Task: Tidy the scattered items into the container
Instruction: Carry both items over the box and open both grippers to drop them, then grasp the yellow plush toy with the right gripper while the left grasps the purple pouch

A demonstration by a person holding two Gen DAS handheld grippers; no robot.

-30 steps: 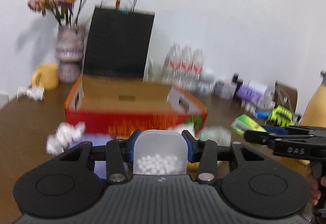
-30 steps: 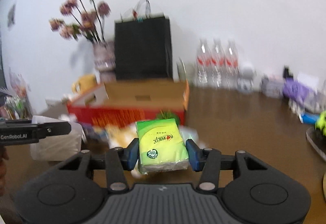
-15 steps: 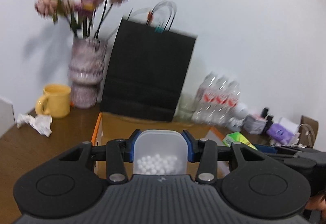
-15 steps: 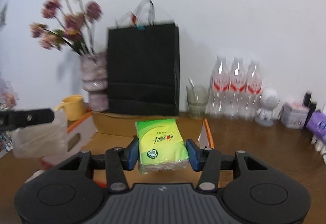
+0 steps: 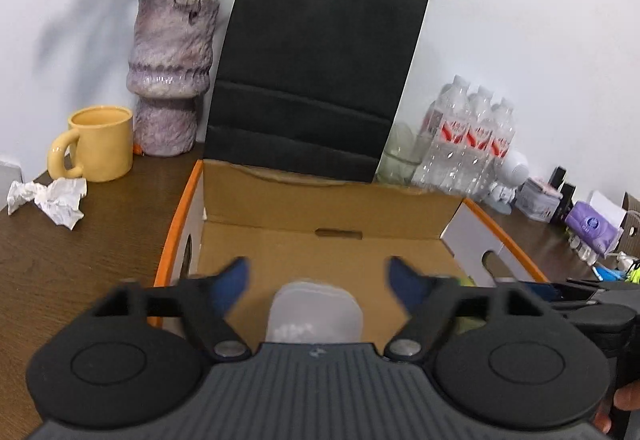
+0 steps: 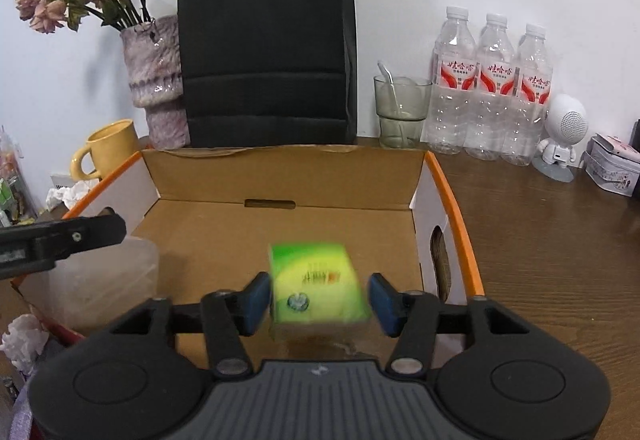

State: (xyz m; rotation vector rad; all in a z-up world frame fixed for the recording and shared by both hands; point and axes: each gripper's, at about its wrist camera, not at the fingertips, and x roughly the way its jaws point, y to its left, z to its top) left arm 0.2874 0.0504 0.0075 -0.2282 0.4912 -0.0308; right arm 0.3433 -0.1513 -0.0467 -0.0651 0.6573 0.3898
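Observation:
An open cardboard box (image 5: 328, 200) with orange edges is below both grippers; it also shows in the right wrist view (image 6: 280, 176). My left gripper (image 5: 318, 278) is open, and the clear plastic tub of white beads (image 5: 316, 314) sits loose between its fingers over the box. The tub also shows in the right wrist view (image 6: 104, 280) at the box's left side. My right gripper (image 6: 318, 300) is open, and the green tissue pack (image 6: 316, 286) is blurred and free between the pads, over the box floor.
Behind the box stand a black paper bag (image 5: 316, 80), a purple vase (image 5: 170, 76), a yellow mug (image 5: 96, 142), water bottles (image 6: 492, 80) and a glass (image 6: 400, 112). Crumpled paper (image 5: 52, 196) lies at the left. Small items (image 5: 592, 224) crowd the right.
Both grippers moved forward over the box and opened. The tub and the tissue pack left the pads and dropped lower towards the box floor.

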